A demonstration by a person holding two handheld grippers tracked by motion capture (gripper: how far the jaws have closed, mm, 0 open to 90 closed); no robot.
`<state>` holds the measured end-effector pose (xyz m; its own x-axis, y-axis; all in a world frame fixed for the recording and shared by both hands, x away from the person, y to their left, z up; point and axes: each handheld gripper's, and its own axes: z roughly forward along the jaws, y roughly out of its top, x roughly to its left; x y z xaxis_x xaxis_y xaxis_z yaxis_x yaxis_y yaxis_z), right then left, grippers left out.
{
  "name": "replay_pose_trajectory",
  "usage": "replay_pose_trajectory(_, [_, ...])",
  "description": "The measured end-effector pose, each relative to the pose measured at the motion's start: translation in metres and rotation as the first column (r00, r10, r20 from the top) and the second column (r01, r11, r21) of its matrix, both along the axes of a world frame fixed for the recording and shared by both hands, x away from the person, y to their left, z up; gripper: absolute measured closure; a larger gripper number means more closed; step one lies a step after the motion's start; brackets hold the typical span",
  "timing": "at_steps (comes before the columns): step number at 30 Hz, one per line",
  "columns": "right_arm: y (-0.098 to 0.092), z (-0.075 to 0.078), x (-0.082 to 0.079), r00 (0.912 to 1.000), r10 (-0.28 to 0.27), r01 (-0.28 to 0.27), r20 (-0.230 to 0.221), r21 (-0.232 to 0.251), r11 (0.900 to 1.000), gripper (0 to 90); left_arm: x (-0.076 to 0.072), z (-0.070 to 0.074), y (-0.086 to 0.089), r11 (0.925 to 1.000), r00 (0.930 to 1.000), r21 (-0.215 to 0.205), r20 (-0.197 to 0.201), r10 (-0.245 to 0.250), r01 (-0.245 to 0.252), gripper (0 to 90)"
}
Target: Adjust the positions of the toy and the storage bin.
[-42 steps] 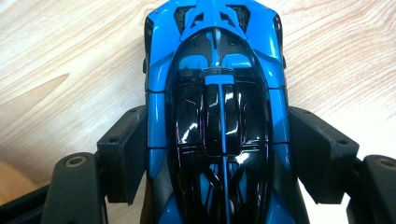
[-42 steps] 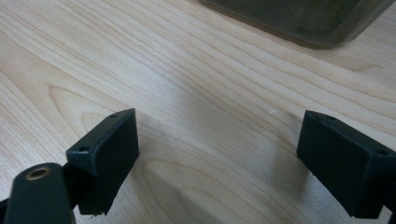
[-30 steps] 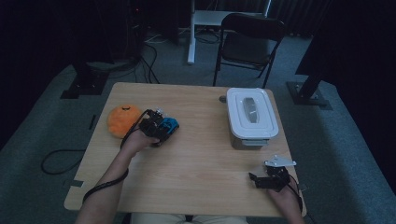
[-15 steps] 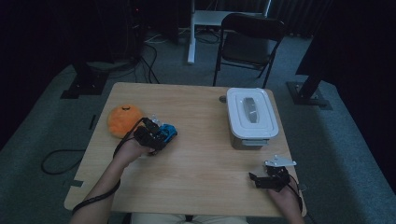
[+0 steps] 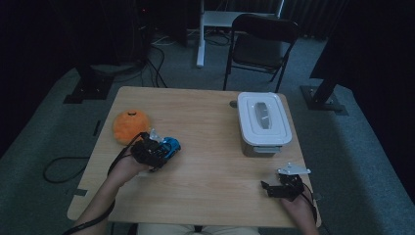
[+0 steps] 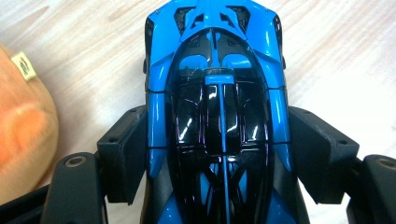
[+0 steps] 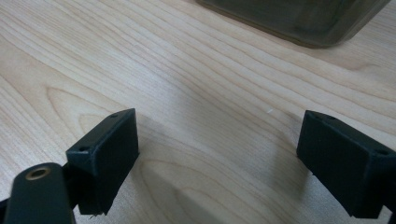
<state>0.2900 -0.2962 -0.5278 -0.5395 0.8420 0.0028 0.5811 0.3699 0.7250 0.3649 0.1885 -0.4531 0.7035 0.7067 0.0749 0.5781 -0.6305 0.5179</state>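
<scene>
A blue and black toy car (image 6: 215, 112) sits between the jaws of my left gripper (image 6: 215, 154), whose pads press on both its sides. From above, that gripper (image 5: 155, 151) holds the car (image 5: 171, 144) over the left half of the wooden table (image 5: 205, 171), just right of an orange plush toy (image 5: 129, 125). My right gripper (image 5: 280, 188) rests near the front right edge of the table. Its jaws stand wide apart over bare wood (image 7: 219, 154), with nothing between them.
A white lidded container (image 5: 263, 122) stands at the right of the table, and its lower wall (image 7: 299, 18) lies just ahead of the right gripper. The orange plush (image 6: 23, 126) lies close to the left jaw. A black chair (image 5: 262, 46) stands beyond the far edge.
My left gripper has moved with the blue car toward the near side of the table, away from the orange plush. The right gripper has kept still.
</scene>
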Motion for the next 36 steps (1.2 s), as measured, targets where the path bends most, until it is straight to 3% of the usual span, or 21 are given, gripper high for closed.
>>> replay_pose_trajectory(10, [0.0,0.0,0.0,1.0,-0.001,0.001,0.0,0.0,1.0,12.2,-0.029,-0.003,0.013,0.9992,0.9992,-0.003,0.001,-0.04,0.04,28.1])
replay_pose_trajectory(13, [0.0,0.0,0.0,1.0,-0.002,0.002,-0.001,0.001,1.0,12.2,-0.035,-0.006,0.019,0.9985,0.9987,-0.021,0.0,-0.05,0.05,28.1])
replay_pose_trajectory(16, [0.0,0.0,0.0,1.0,-0.002,0.002,-0.001,0.001,1.0,12.2,-0.041,-0.011,0.023,0.9948,0.9954,-0.036,0.014,-0.095,0.095,28.1])
replay_pose_trajectory(23, [0.0,0.0,0.0,1.0,-0.003,0.003,-0.001,0.001,1.0,12.2,-0.054,-0.015,0.028,0.9902,0.9903,-0.007,-0.003,-0.139,0.139,28.1])
replay_pose_trajectory(28, [0.0,0.0,0.0,1.0,-0.003,0.003,-0.001,0.001,1.0,12.2,-0.064,-0.019,0.032,0.9812,0.9812,-0.004,-0.008,-0.193,0.193,28.1])
replay_pose_trajectory(29, [0.0,0.0,0.0,1.0,-0.005,0.005,-0.001,0.002,1.0,12.2,-0.067,-0.02,0.033,0.9743,0.9743,-0.001,0.001,-0.225,0.225,28.1])
replay_pose_trajectory(31, [0.0,0.0,0.0,1.0,-0.005,0.005,-0.001,0.002,1.0,12.2,-0.07,-0.022,0.033,0.9678,0.9675,-0.007,-0.02,-0.252,0.252,28.1])
replay_pose_trajectory(32, [0.0,0.0,0.0,1.0,-0.005,0.005,-0.001,0.002,1.0,12.2,-0.073,-0.024,0.032,0.9638,0.9638,0.003,-0.005,-0.266,0.266,28.1])
replay_pose_trajectory(34, [0.0,0.0,0.0,1.0,-0.006,0.006,-0.001,0.002,1.0,12.2,-0.075,-0.026,0.031,0.9582,0.9577,-0.004,-0.032,-0.286,0.286,28.1])
replay_pose_trajectory(35, [0.0,0.0,0.0,1.0,-0.005,0.005,-0.001,0.002,1.0,12.2,-0.076,-0.028,0.03,0.9571,0.9569,0.008,-0.027,-0.289,0.29,28.1])
replay_pose_trajectory(36, [0.0,0.0,0.0,1.0,-0.005,0.005,-0.001,0.002,1.0,12.2,-0.076,-0.029,0.029,0.9577,0.9567,0.004,-0.047,-0.287,0.288,28.1])
